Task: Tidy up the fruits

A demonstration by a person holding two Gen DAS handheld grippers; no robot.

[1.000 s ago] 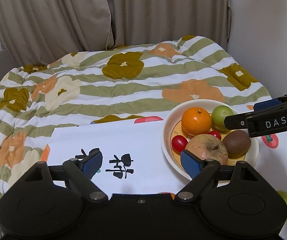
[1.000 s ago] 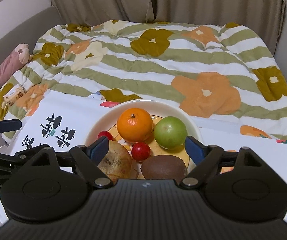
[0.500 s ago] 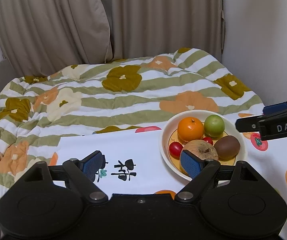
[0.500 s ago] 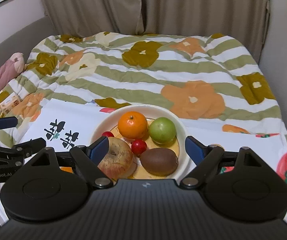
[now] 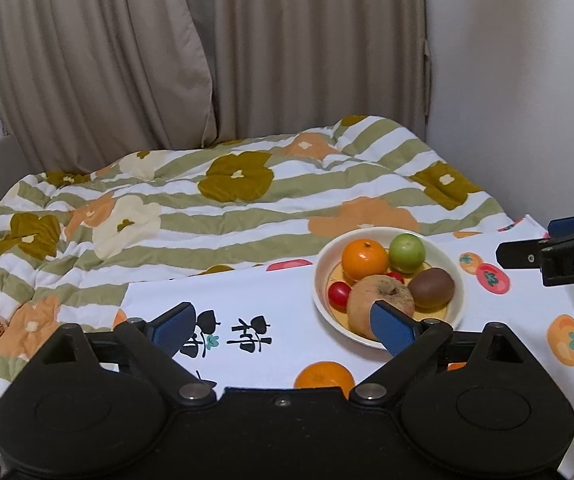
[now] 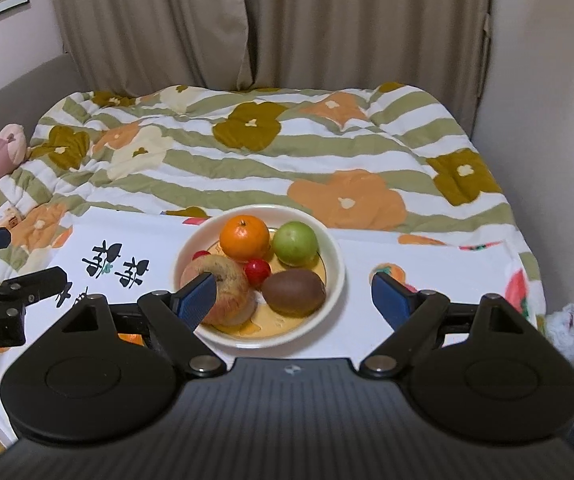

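Holding six fruits, the cream bowl sits on a white printed cloth over the counter, at the foot of a bed under a striped floral quilt. Contents: orange, green apple, kiwi, a large russet apple, two cherry tomatoes. A second orange lies loose on the cloth, just outside the bowl. Left hand-held gripper: jaws apart, just been opening, nothing between them. Right hand-held gripper: jaws apart, empty, above the bowl's near side. Hazards, as judged: the round fruits are piled touching, so lifting one may set the tomatoes rolling; a nudge could send the loose orange toward the cloth's edge; the cloth may slide if the bowl is pushed.
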